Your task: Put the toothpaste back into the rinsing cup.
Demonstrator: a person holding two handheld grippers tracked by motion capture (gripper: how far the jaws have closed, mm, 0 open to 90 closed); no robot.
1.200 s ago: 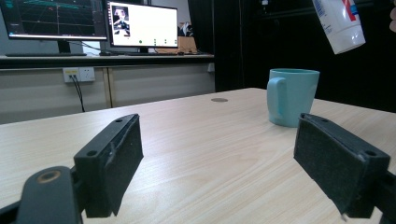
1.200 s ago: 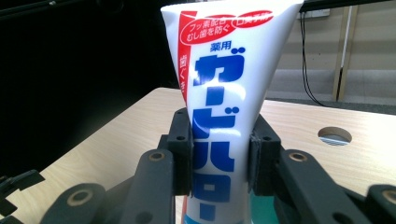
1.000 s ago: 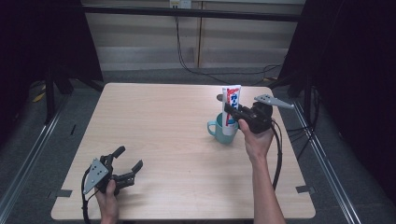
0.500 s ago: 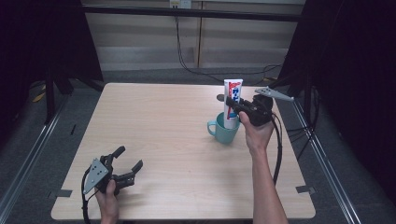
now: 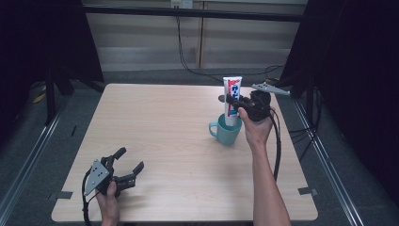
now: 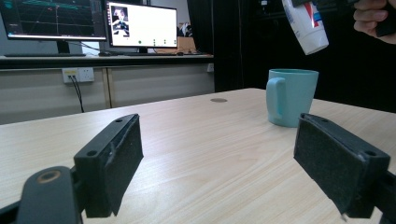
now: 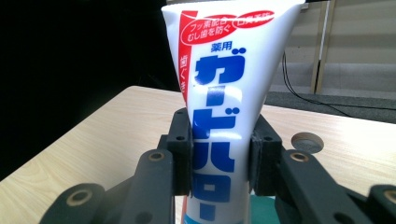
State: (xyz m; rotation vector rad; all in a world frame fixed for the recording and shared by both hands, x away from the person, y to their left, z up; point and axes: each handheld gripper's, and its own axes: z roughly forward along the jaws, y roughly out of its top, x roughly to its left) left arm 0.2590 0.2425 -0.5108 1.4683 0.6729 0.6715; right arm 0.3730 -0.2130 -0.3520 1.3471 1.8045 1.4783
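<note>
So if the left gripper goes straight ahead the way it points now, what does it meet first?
Probably nothing near: the left gripper is open, with bare table between its jaws. The mug stands right of that line, so it may pass beside it; depth is unclear.

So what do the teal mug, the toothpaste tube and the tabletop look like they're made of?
Mug: probably glazed ceramic, given its thick wall and smooth soft sheen, though plastic is possible. Toothpaste tube: glossy printed plastic laminate, pinched in slightly where the right gripper squeezes it. Table: pale wood-grain surface, matte, likely laminate or veneer.

Toothpaste tube (image 7: 231, 112) reads 薬用 and blue ガードハロー; red band 歯ぐき
</note>
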